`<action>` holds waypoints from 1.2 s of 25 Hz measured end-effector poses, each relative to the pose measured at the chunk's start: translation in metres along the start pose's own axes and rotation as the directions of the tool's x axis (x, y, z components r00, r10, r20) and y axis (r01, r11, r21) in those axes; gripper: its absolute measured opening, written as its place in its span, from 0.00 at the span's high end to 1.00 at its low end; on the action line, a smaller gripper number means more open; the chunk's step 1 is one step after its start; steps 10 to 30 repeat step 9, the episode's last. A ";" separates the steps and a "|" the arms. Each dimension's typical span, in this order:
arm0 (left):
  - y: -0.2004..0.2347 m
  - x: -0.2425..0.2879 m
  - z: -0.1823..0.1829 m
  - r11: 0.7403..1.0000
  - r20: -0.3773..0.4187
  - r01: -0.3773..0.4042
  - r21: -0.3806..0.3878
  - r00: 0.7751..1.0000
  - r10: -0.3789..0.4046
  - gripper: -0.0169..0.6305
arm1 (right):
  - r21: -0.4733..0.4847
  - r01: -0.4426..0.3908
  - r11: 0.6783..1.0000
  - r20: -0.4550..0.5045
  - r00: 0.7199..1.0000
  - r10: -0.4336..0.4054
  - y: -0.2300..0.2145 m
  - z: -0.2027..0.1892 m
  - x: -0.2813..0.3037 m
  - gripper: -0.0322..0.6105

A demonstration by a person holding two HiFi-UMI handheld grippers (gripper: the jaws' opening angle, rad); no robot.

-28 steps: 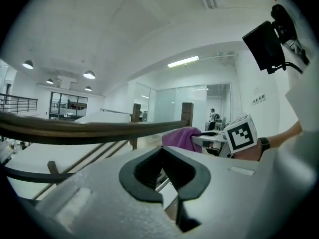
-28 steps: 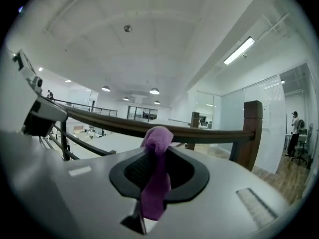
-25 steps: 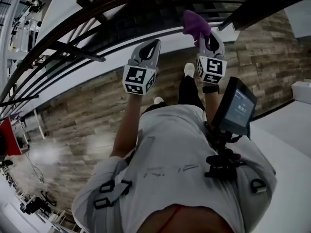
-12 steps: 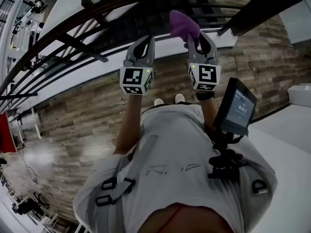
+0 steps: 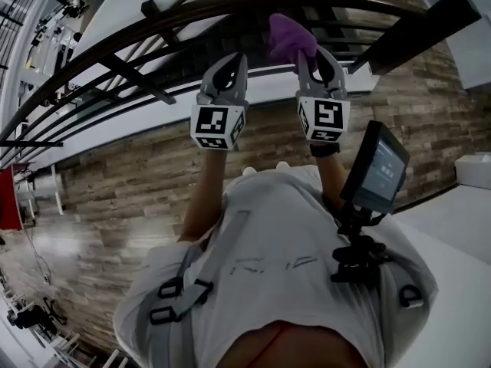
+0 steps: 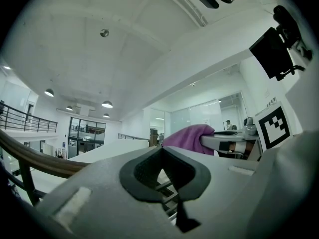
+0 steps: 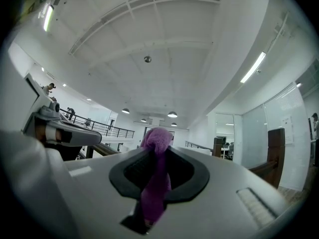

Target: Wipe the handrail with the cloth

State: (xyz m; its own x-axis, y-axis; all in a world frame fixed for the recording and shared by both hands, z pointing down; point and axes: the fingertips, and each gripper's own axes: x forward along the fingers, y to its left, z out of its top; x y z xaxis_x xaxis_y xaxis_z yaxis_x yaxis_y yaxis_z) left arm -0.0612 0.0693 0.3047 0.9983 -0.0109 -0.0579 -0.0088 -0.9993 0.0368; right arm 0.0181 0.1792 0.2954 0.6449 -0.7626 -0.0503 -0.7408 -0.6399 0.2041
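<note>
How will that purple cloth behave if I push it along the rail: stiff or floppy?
Probably floppy: the cloth is pinched into a thin strip between the right gripper's shut jaws and bunches beyond them. Likely light, and it should mould to the handrail, though the loose bunch may drag or fold.
</note>
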 end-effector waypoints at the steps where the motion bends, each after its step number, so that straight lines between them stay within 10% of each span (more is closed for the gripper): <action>1: 0.001 0.001 0.003 1.000 0.006 -0.003 0.002 1.000 0.003 0.97 | -0.004 -0.003 1.000 -0.004 1.000 0.003 0.000 0.001 0.002 0.87; 30: -0.011 0.013 0.006 1.000 0.009 0.007 0.005 1.000 -0.007 0.97 | -0.008 -0.024 1.000 -0.065 0.998 0.023 -0.007 -0.009 0.003 0.87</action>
